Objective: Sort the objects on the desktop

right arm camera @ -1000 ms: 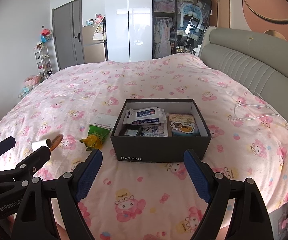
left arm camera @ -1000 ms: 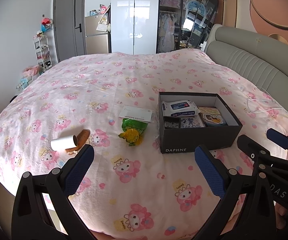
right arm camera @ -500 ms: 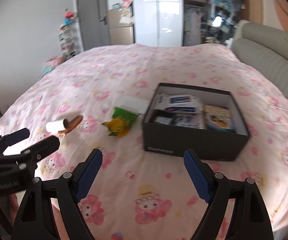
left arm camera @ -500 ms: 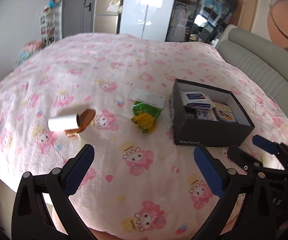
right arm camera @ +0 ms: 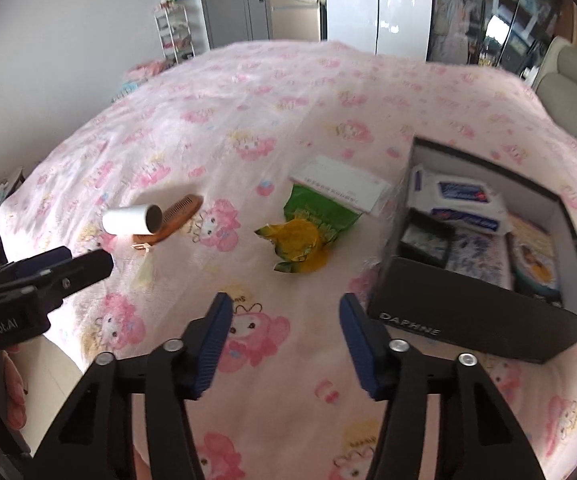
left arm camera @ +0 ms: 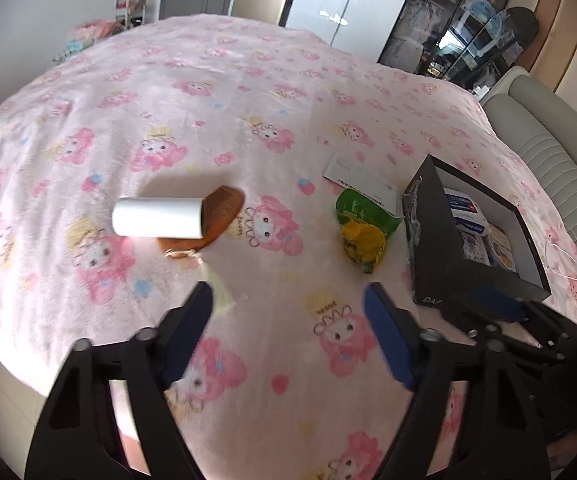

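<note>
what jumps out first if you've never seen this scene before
The pink cartoon-print blanket fills both views. On it, a black shoebox of packets sits at right; a green-and-yellow snack bag lies mid-bed, and a white roll rests on a wooden comb at left.

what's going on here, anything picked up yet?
Nothing is held yet. A person holds a gripper in each hand over a pink bed cover. The left gripper and right gripper are both empty, jaws closing. A white roll lying on a wooden comb, a green-yellow snack bag and a white card lie loose beside the partly filled black box.
</note>
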A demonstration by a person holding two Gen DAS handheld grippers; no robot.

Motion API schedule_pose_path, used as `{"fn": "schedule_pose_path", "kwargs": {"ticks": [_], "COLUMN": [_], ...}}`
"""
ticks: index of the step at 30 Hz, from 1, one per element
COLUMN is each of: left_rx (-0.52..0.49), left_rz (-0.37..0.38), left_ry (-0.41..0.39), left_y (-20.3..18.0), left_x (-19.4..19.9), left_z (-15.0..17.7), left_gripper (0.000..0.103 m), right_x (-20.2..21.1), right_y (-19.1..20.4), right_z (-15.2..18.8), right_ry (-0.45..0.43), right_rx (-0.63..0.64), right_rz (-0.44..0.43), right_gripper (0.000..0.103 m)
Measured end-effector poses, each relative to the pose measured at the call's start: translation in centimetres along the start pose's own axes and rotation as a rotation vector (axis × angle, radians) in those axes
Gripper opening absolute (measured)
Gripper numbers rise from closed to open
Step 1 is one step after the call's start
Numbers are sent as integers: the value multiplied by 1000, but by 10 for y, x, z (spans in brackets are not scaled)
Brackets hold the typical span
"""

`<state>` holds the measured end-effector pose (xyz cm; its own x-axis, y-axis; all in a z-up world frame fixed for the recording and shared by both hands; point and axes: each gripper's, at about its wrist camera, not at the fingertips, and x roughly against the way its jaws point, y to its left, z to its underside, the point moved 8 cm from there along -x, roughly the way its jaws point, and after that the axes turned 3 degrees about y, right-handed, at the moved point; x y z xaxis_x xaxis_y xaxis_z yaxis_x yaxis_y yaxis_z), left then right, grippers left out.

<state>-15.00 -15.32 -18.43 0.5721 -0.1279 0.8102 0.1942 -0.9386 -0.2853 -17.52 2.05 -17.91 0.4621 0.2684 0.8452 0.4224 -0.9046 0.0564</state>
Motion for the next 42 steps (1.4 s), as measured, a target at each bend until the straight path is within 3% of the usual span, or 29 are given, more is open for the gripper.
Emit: {"fn": "schedule_pose_path", "kwargs": {"ticks": [2,5,6,11,13,15,17,19,21,22,32,42], "left_rx": [4,23,31,57,73,89,114,121,108,103,107,142], "left_rz": [12,24,29,116,155,187,202,227,225,224,247,280], "left_ry": [33,94,114,174,187,199,218,247,269,276,226,270], "left_y": [-1,-5,-7,-24,-30,-35,-38,-43,-47,-49,-42,2], "left_x": [-22,-55,-65,-106,-118,-130,-144,-155,-165,-168,-120,-64], "left_z": [-5,-7,-6,-10,-17,-25,-29,-28,-25,-23,1,57], "left_gripper": [57,31,28,28,34,55,55,42,16,16,12,12], "right_x": [-18,-43,-50,-71,-79,-87,-93,-100,-105,-107,-90,-67], "right_y": [0,-4,-8,-23,-25,-27,-26,-28,-30,-32,-43,-13], "right_z": [-1,-2,-3,-5,-4,-5,-5,-4,0,3,8,26], "right_ry": [28,63,70,87,98,110,120,127,141,150,139,140], "right_rx": [-10,-41,-59,-122,-140,-144,-152,-161,-167,-172,-212,-188], "right_rz": [-14,-25,-23,-2,-16,-14,-21,-30,-25,-23,-44,-152], "right_gripper": [44,40,39,38,38,38,38,38,38,38,38,39]}}
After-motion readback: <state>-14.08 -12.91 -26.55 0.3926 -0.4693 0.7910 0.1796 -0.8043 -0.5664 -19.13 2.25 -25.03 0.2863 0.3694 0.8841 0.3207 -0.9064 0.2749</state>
